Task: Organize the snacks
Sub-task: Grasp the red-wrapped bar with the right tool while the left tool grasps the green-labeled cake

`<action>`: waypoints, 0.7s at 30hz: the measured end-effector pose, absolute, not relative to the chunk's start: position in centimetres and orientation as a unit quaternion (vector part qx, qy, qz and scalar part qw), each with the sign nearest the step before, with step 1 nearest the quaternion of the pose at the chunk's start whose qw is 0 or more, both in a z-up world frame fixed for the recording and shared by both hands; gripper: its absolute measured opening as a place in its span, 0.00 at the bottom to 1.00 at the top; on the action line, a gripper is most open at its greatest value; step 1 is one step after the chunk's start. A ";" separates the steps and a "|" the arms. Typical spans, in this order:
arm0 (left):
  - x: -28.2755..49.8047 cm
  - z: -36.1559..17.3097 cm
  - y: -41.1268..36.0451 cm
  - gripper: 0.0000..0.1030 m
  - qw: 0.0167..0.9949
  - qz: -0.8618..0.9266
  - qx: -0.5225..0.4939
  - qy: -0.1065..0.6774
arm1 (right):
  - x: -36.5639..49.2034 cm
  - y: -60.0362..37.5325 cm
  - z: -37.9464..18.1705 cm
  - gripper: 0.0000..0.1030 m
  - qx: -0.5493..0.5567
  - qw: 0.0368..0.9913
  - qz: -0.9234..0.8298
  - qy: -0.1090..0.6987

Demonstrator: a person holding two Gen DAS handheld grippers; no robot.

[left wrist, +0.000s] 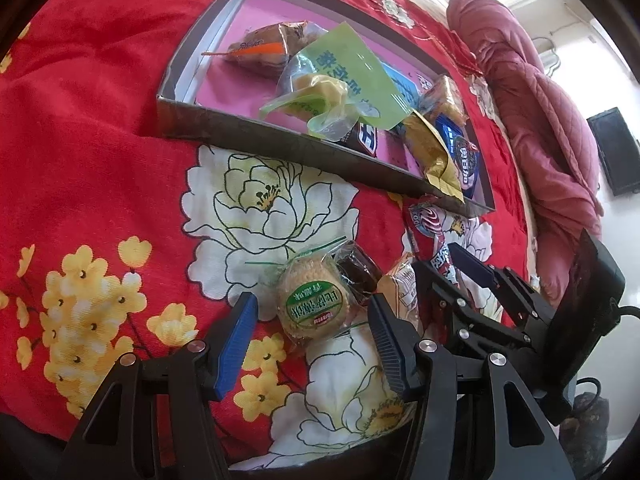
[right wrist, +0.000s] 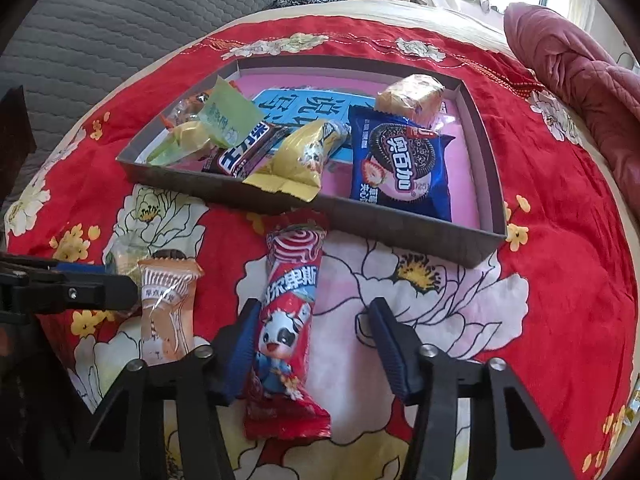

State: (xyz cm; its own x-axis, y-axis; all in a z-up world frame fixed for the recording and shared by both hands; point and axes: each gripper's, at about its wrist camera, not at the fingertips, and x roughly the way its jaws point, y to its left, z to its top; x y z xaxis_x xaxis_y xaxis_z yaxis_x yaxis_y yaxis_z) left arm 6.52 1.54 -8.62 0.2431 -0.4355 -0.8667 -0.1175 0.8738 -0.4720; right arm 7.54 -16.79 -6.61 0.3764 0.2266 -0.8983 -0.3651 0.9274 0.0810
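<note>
From the left wrist, the left gripper is spread wide with nothing in it, its fingers either side of a round cookie pack on the bedspread, lined up as if for a grab. The box, just beyond it, already has several snacks in it.

From the right wrist, the right gripper is likewise released and empty, straddling a red candy pack just short of the box's near wall; an orange pack lies beside it, also outside.

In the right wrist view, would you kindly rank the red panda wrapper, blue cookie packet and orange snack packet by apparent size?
1. Red panda wrapper, though nearest the camera.
2. Blue cookie packet.
3. Orange snack packet, partly hidden.
</note>
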 end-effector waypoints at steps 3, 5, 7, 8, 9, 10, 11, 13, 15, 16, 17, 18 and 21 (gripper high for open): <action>6.7 -8.7 1.4 0.57 0.755 -0.105 -0.229 0.605 | 7.9 -17.0 -6.7 0.45 -0.064 0.829 0.178 0.527; 6.9 -8.9 1.1 0.52 0.756 -0.102 -0.226 0.605 | 8.2 -17.2 -6.8 0.42 -0.058 0.828 0.179 0.529; 7.1 -9.0 1.0 0.51 0.757 -0.101 -0.225 0.605 | 8.2 -17.3 -6.7 0.38 -0.056 0.827 0.182 0.529; 7.2 -9.1 1.0 0.51 0.757 -0.100 -0.225 0.605 | 8.2 -17.2 -6.7 0.36 -0.056 0.826 0.186 0.529; 7.2 -9.1 1.0 0.50 0.758 -0.099 -0.225 0.605 | 8.1 -17.1 -6.7 0.32 -0.055 0.825 0.189 0.529; 7.2 -9.1 1.0 0.49 0.759 -0.099 -0.223 0.603 | 8.1 -17.0 -6.7 0.28 -0.055 0.825 0.192 0.529; 7.2 -9.1 0.9 0.49 0.761 -0.098 -0.221 0.602 | 8.0 -16.9 -6.6 0.26 -0.055 0.824 0.196 0.529; 7.2 -9.1 1.0 0.42 0.765 -0.095 -0.216 0.599 | 7.9 -16.8 -6.5 0.24 -0.058 0.824 0.199 0.528; 7.2 -9.1 1.2 0.41 0.765 -0.096 -0.217 0.598 | 7.8 -16.9 -6.5 0.24 -0.052 0.823 0.201 0.529; 7.2 -9.1 1.2 0.41 0.766 -0.097 -0.217 0.598 | 7.9 -17.1 -6.4 0.24 -0.043 0.822 0.202 0.530; 7.2 -9.0 1.2 0.41 0.767 -0.097 -0.215 0.597 | 7.9 -17.3 -6.4 0.24 -0.036 0.822 0.203 0.531; 7.2 -9.0 1.2 0.41 0.767 -0.098 -0.213 0.597 | 7.9 -17.5 -6.3 0.24 -0.025 0.820 0.205 0.533; 7.1 -8.7 1.1 0.40 0.772 -0.099 -0.205 0.594 | 8.0 -18.4 -6.1 0.24 0.007 0.818 0.210 0.536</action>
